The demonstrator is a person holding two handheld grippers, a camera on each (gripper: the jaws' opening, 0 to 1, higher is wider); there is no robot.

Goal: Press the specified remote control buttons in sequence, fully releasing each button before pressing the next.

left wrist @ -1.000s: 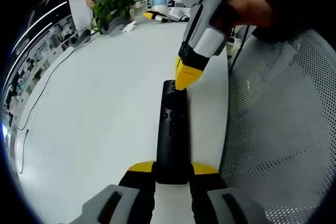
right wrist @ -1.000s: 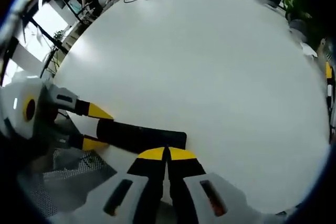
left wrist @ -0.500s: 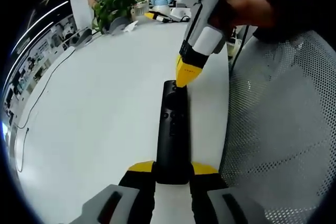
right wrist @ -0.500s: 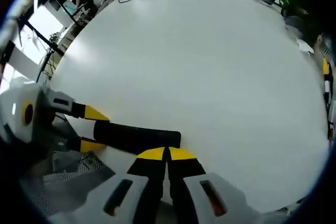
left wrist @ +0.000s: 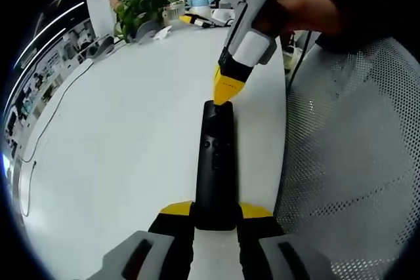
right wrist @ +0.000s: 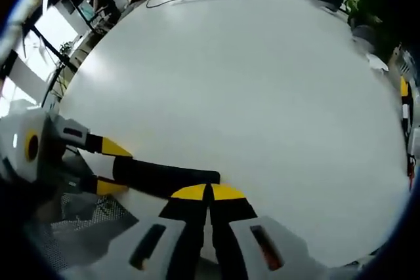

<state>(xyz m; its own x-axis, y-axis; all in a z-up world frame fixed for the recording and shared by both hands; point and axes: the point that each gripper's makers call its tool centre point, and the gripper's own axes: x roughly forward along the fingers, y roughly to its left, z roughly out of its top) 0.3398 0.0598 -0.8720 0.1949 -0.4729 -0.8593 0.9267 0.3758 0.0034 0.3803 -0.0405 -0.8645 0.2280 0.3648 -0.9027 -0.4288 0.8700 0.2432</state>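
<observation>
Right gripper has shifted toward 12 o'clock, jaws clenched, tip at remote far end. Left gripper grasps remote; press vertically, lift fully clear.

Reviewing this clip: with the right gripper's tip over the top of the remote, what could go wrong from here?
1. The slim black remote control is clamped only at its near end by the left gripper, so a push from the shut right gripper at the far end may lever it out of the grip.
2. The remote lies close to the edge of the white table, beside a mesh chair; if it slips it may slide off.
3. The blunt yellow tip might hit a neighbouring button.
</observation>
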